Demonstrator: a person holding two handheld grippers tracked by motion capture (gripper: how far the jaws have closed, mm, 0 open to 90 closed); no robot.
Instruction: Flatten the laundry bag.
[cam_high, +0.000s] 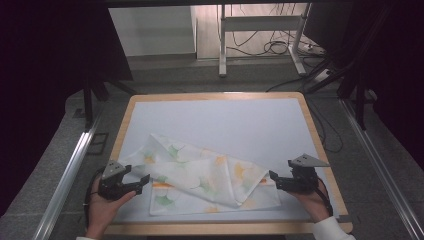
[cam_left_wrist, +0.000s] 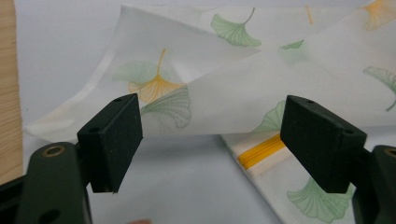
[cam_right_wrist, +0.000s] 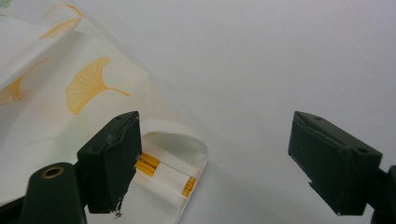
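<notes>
Flanking the crumpled cloth (cam_high: 200, 180) on the white mat (cam_high: 225, 120).
We hold the left gripper (cam_high: 142, 181) and right gripper (cam_high: 272, 177) at its opposite ends, jaws wide apart and empty, ready to pinch the edges.

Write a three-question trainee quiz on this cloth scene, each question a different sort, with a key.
1. True or false: the left tool is shut on the cloth.
2. Which leaf colours are printed on the cloth? A) blue and red B) green and orange C) black and grey
3. Fill in: the cloth lies crumpled on a pale mat over a ____ table.

Key: 1 false, both the left tool and the right tool stand open beside the cloth; 2 B; 3 wooden.
</notes>
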